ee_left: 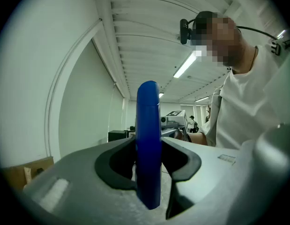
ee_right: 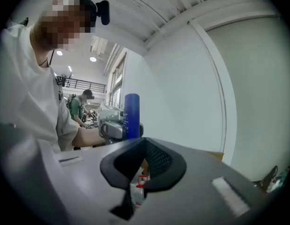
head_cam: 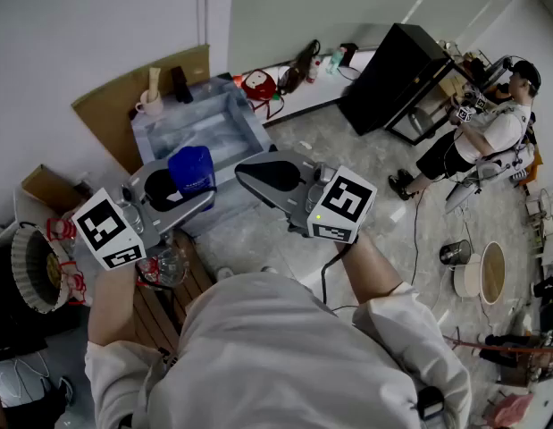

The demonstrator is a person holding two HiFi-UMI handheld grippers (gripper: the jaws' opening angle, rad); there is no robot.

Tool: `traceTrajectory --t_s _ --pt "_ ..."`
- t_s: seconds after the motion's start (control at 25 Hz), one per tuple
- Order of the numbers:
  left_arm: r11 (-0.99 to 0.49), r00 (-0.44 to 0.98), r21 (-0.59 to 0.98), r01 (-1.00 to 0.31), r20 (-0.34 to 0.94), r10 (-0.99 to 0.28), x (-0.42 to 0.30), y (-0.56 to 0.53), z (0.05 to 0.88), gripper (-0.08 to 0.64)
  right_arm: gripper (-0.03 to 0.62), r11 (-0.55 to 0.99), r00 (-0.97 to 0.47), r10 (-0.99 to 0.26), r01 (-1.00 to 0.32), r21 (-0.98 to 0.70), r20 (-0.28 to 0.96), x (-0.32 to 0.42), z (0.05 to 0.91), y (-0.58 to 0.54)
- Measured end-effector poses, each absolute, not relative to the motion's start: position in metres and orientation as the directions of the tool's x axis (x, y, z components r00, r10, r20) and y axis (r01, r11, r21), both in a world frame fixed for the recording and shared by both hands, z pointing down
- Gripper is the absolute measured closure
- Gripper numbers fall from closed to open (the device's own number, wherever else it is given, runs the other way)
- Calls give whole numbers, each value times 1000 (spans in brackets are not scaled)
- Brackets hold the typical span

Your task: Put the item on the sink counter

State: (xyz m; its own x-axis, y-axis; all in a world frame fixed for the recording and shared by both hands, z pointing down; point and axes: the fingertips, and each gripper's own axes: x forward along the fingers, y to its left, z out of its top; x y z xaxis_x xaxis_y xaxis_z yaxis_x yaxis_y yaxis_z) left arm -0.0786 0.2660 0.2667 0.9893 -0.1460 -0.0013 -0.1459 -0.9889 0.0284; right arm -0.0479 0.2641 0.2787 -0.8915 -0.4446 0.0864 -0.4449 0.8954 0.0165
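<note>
White walls [head_cam: 79,25]; grey mottled floor [head_cam: 370,164]

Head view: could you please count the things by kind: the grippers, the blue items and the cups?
Grippers: 2, the left gripper and the right gripper
Blue items: 1, the blue item, clamped between the left gripper's jaws
Cups: 1, the cup
Total: 4

The person wears a white short-sleeved T-shirt [head_cam: 285,356] and a black head camera [ee_right: 103,12]. The left gripper [head_cam: 188,190] and right gripper [head_cam: 249,175] are grey with black pads. Each of the 2 carries a white marker cube [head_cam: 111,231]. A black cable [head_cam: 323,280] leaves the right gripper.
</note>
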Motion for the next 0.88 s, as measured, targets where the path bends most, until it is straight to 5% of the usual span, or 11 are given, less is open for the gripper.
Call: traceTrajectory --t_s 0.88 --pt "-988 989 45 -145 -2 -145 -87 239 277 402 588 877 -877 -478 -479 -32 44 -47 280 238"
